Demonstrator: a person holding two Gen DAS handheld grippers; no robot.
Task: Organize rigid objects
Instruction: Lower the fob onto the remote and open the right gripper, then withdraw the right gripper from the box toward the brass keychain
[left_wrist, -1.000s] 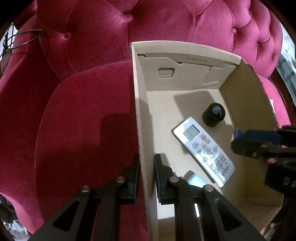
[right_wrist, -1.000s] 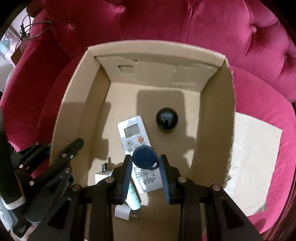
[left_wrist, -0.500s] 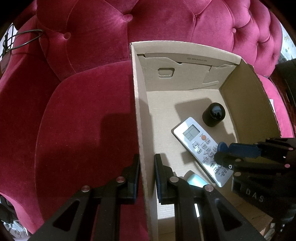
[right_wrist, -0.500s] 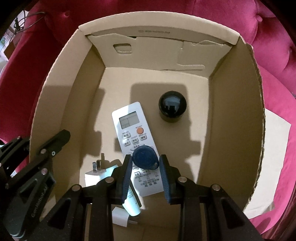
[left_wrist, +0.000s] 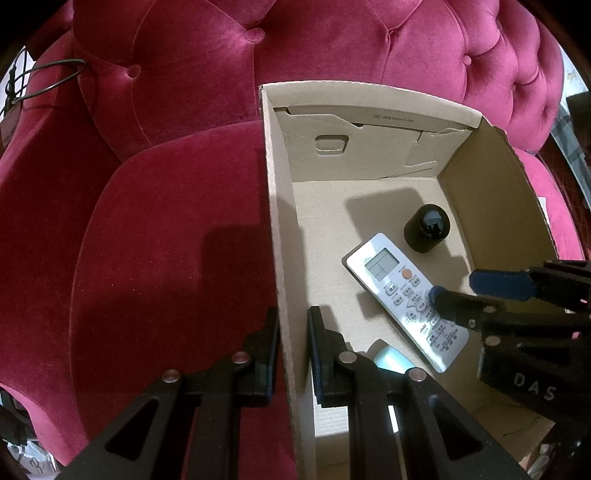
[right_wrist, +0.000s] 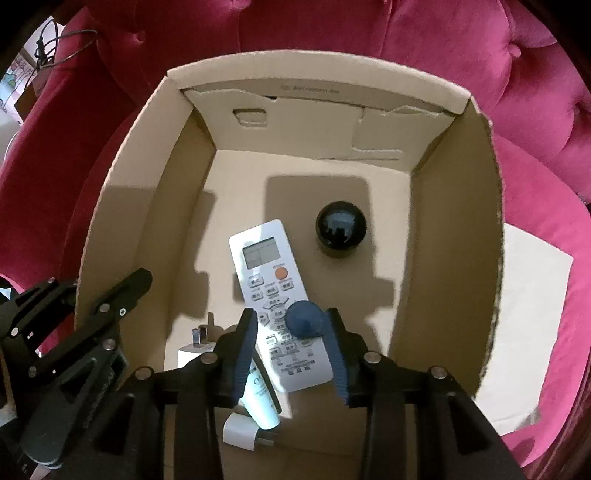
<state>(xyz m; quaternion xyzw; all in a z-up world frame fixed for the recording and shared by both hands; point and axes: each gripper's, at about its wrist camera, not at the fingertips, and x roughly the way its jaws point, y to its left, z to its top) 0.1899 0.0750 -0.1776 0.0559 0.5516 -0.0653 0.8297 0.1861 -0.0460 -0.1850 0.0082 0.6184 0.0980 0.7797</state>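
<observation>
An open cardboard box (right_wrist: 454, 221) stands on a red velvet sofa (left_wrist: 166, 240). My left gripper (left_wrist: 291, 314) is shut on the box's left wall, one finger inside and one outside. Over the box floor, my right gripper (right_wrist: 290, 321) points down and its jaws are opening. A round dark-blue tag (right_wrist: 304, 319) sits blurred between them, against the right finger and clear of the left one. Right below it lies a white remote (right_wrist: 273, 295), with a black round cap (right_wrist: 340, 229) beyond it. From the left wrist view, the right gripper (left_wrist: 452, 288) hovers over the remote (left_wrist: 402, 295).
A white tube (right_wrist: 262, 398) and two white plug adapters (right_wrist: 243, 435) (right_wrist: 195, 347) lie at the box's near end. A pale sheet (right_wrist: 528, 332) lies on the sofa seat right of the box. A thin cable (left_wrist: 48, 77) loops over the sofa's far left.
The right gripper came down into the box over the remote and its jaws spread apart. The blue tag is no longer pinched. The left gripper has stayed on the box wall.
</observation>
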